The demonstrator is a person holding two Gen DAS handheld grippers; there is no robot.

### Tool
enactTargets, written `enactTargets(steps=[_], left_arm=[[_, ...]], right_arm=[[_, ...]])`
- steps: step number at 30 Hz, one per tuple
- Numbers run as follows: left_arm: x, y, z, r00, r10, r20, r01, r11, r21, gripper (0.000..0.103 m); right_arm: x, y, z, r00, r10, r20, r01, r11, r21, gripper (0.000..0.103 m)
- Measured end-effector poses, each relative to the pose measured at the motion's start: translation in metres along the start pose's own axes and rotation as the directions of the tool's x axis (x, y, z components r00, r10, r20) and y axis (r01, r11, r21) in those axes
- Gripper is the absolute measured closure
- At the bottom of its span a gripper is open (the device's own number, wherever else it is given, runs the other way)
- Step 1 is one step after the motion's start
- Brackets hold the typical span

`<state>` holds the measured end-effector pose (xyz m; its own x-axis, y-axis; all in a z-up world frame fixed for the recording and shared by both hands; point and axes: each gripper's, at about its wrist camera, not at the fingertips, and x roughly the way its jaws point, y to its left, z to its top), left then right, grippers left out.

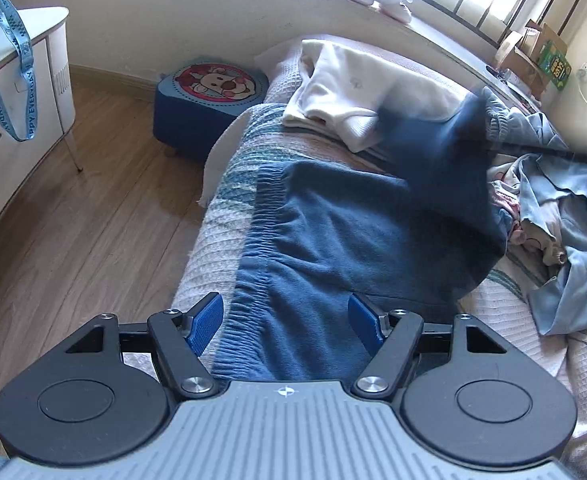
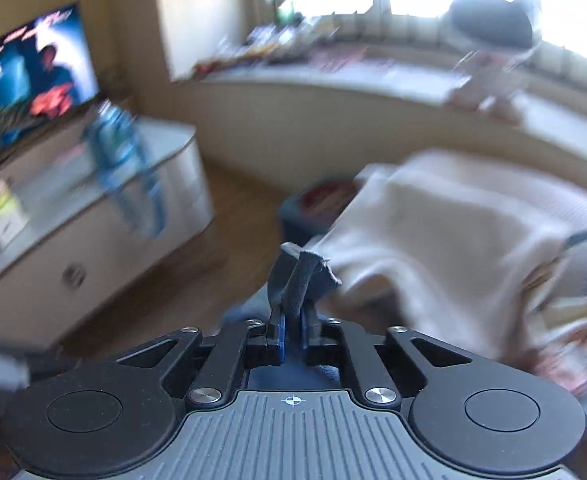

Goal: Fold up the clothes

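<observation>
While the left tongs (image 1: pixel 287 322) hang released just above the bed (image 1: pixel 209 240), their ribbed blue pads (image 1: pixel 205 322) stand wide apart on either side of the dark blue garment (image 1: pixel 333 232), not pressing it. That garment is a soft, fleecy knit with a gathered, ribbed band along its near-left edge, spread flat over the bed's pale waffle-textured cover. Its far end rises off the bed as a blurred fold. The right tongs (image 2: pixel 292 336) are clenched on a bunched corner of this same blue cloth (image 2: pixel 297 280), which sticks up between the narrow jaws in a crumpled, frayed-looking peak. Beyond the garment lies a cream folded piece (image 1: pixel 349 88), thick and smooth, near the bed's far end. A rumpled heap of light blue clothing (image 1: pixel 565 216) sits to the right, thinner and creased. A rounded blue stool (image 1: pixel 209 96) with a cartoon print stands on the wooden plank floor (image 1: pixel 93 220) beside the bed.
</observation>
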<state>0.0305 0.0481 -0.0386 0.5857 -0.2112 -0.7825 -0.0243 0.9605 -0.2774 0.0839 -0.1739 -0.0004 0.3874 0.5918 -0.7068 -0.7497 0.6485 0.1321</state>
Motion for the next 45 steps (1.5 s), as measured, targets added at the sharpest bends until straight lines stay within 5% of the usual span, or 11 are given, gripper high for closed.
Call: enactTargets(steps=[6,9,20,45], left_arm=[[-0.013,0.020,-0.006,0.999,0.030,0.018,-0.030,0.999,-0.036,0.035],[-0.015,0.026,-0.006,0.999,0.032,0.017,-0.031,0.998,-0.049,0.035],[-0.015,0.029,-0.004,1.000,0.008,0.024,-0.006,0.996,-0.085,0.032],[-0.015,0.013,-0.010,1.000,-0.022,-0.011,0.021,0.995,-0.095,0.017]], right_arm=[[0.041,0.041,-0.045,0.969,0.152,-0.193,-0.150,0.988,0.025,0.085],[0.036,0.047,-0.048,0.966,0.176,-0.188,-0.171,0.984,0.042,0.072],[0.013,0.040,-0.057,0.975,0.168,-0.143,-0.151,0.981,0.123,0.057],[0.003,0.029,-0.084,0.984,0.096,-0.151,-0.074,0.986,0.148,0.050]])
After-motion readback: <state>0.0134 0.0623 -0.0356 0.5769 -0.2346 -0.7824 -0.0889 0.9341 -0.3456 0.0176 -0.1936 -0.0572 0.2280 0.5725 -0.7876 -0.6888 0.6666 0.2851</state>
